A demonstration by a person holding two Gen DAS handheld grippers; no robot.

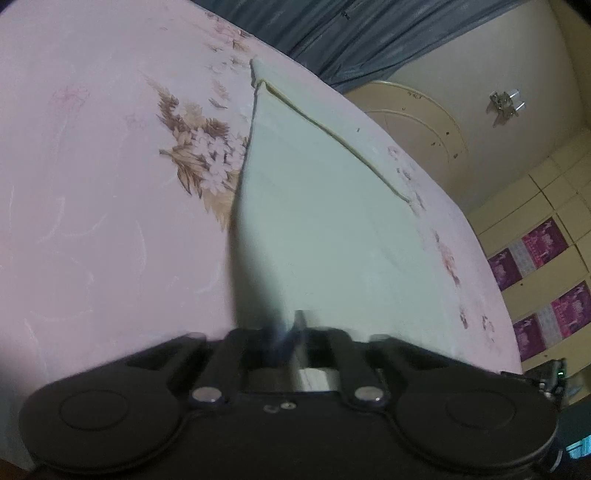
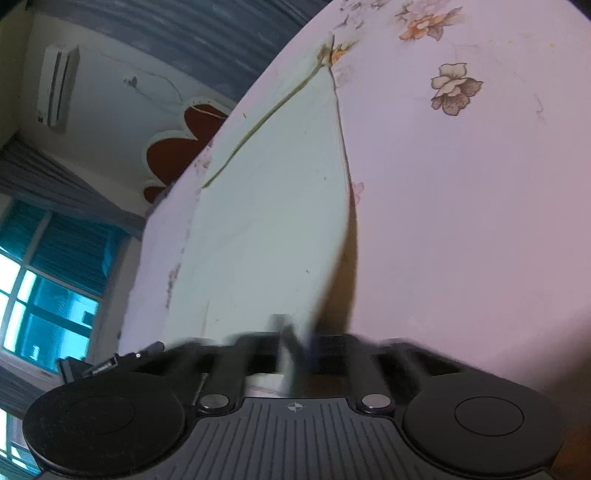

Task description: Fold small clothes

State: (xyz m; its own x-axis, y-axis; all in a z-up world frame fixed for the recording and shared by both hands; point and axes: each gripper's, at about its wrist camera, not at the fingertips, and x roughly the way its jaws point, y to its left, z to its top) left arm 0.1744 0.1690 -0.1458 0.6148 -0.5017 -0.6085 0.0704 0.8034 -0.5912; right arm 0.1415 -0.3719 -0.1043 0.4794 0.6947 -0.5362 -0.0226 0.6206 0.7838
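A pale mint-green garment (image 1: 314, 206) with a thin yellowish hem lies spread on a pink floral bedsheet (image 1: 92, 184). In the left wrist view my left gripper (image 1: 291, 325) is shut on the garment's near edge, and the cloth rises from the sheet into the closed fingers. In the right wrist view the same garment (image 2: 273, 221) runs away from me, and my right gripper (image 2: 295, 332) is shut on its near edge too. Both fingertip areas are blurred. The garment's far corner lies flat on the sheet.
The bedsheet (image 2: 461, 221) stretches wide on the outer side of each gripper. Beyond the bed are a dark blue curtain (image 1: 351, 29), a cream wall with purple posters (image 1: 543, 236), a window (image 2: 48, 295) and a wall air conditioner (image 2: 59, 85).
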